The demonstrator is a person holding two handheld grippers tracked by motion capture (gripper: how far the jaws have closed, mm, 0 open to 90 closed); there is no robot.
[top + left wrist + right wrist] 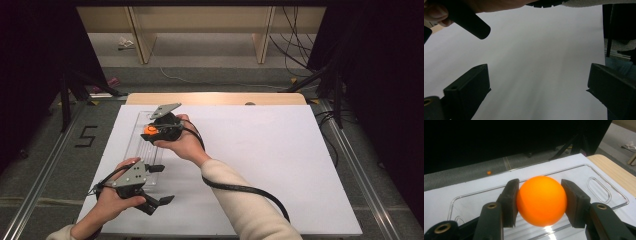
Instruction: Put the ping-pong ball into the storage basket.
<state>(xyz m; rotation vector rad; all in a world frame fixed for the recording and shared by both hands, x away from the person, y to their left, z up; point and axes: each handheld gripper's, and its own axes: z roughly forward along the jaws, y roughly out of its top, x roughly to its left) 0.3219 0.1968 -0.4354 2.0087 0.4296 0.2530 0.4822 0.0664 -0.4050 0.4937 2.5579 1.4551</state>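
My right gripper (540, 202) is clamped on the ball (541, 200): in the right gripper view both pads (510, 202) press the orange ball's sides, one on each flank, and the ball sits squarely between them. Under it I see the clear tray (599, 188), which lies on the white sheet (439, 197). From the high view the right gripper (152, 131) holds the ball (150, 130) over the tray (131, 142), on the left part of the sheet (260, 160), with the far table edge (215, 98) behind. My left gripper (162, 185) is near the front edge of the sheet, just beside the tray's near end. In the left gripper view its jaws stand wide apart with nothing between them, only bare sheet (536, 62). A small orange dot (489, 172) lies on the floor beyond the table.
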